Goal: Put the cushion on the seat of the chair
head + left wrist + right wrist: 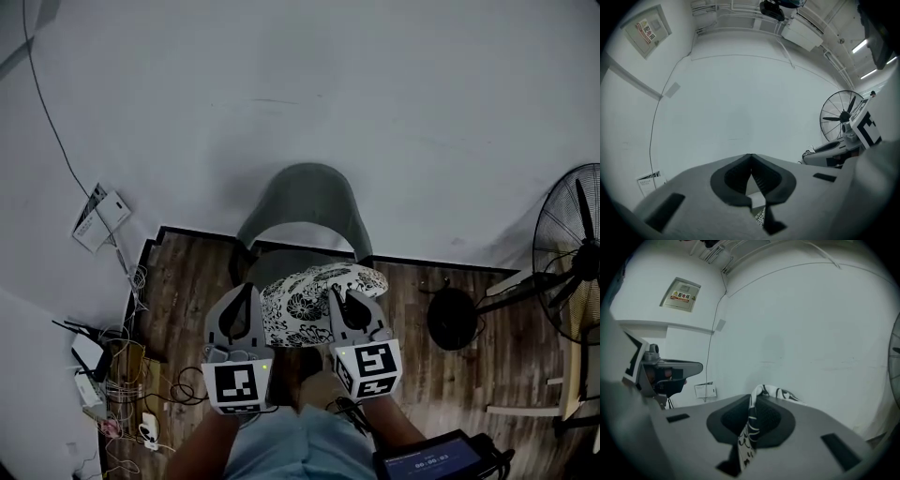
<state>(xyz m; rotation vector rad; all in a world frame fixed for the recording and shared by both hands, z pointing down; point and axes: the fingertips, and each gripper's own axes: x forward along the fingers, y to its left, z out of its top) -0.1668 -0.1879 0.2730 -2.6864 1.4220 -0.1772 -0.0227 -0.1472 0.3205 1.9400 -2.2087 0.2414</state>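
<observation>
Head view, looking steeply down. A grey chair (305, 202) stands at the far side of the wooden floor (187, 281), with its backrest against the white wall (375, 94). The cushion (314, 300), white with a black floral print, is held up between the two grippers, over the near edge of the chair's seat (286, 260). Whether its underside touches the seat cannot be told.

The left gripper (242, 300) lies along the cushion's left edge and the right gripper (342, 302) along its right edge. Both point away from the person, toward the chair.

Left gripper view: the jaws of the left gripper (751, 161) are clenched, tips meeting. A scrap of the printed cushion cloth (761, 216) shows in the gap low between them.

Right gripper view: the jaws of the right gripper (754, 401) are clenched on a fold of the cushion (749, 437). The fold runs up between the pads and spills over the far tip toward the right.

Surroundings: a standing fan (572, 253) is at the right, near the wall. A tangle of cables (122, 375) lies on the floor at the left. A paper notice (680, 294) hangs high on the wall.
</observation>
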